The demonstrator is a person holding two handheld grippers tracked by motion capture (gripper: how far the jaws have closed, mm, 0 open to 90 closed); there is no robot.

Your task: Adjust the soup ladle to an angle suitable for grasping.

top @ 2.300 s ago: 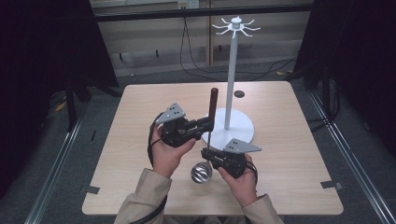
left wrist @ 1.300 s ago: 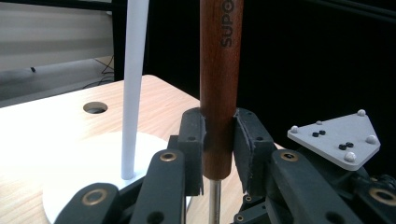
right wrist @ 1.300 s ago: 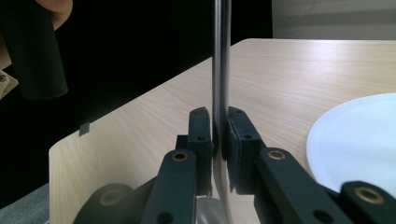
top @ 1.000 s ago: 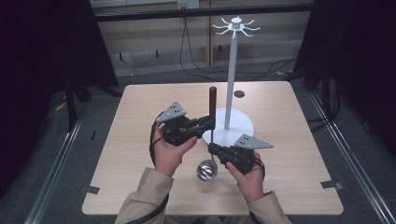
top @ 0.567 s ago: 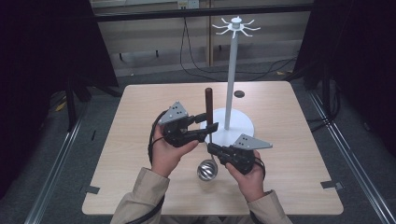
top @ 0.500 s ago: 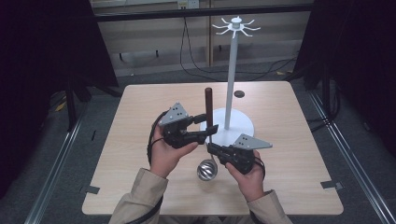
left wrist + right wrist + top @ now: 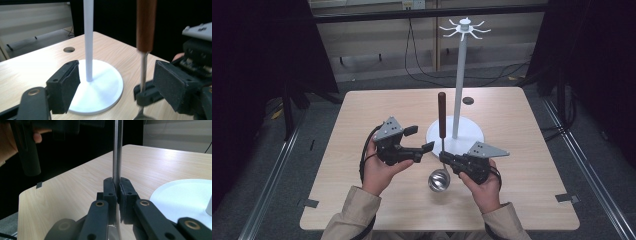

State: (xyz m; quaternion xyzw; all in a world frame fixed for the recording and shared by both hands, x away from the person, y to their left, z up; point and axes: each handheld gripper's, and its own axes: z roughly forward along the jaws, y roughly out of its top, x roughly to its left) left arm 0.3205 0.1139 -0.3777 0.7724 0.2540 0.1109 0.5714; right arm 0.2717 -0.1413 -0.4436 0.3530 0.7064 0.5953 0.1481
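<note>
A ladle stands upright, its brown handle (image 7: 442, 112) up and its steel bowl (image 7: 439, 181) down on the table. My right gripper (image 7: 443, 156) is shut on the thin steel shaft (image 7: 117, 150) just above the bowl, the pads squeezing it in the right gripper view (image 7: 117, 190). My left gripper (image 7: 419, 138) is open just left of the ladle. In the left gripper view (image 7: 120, 86) the shaft (image 7: 143, 72) stands between the jaws, close to the right pad (image 7: 172, 85), with no contact visible.
A white stand has a round base (image 7: 472, 131), a tall pole (image 7: 458, 85) and a crown of hooks (image 7: 464, 27); it rises right behind the ladle. A small dark hole (image 7: 468, 100) marks the tabletop beyond. Light wood table (image 7: 362, 115) extends left and right of my hands.
The right gripper has shifted a little right along with the ladle. The left gripper has sunk slightly beside the shaft. The ladle's handle has swayed slightly.
</note>
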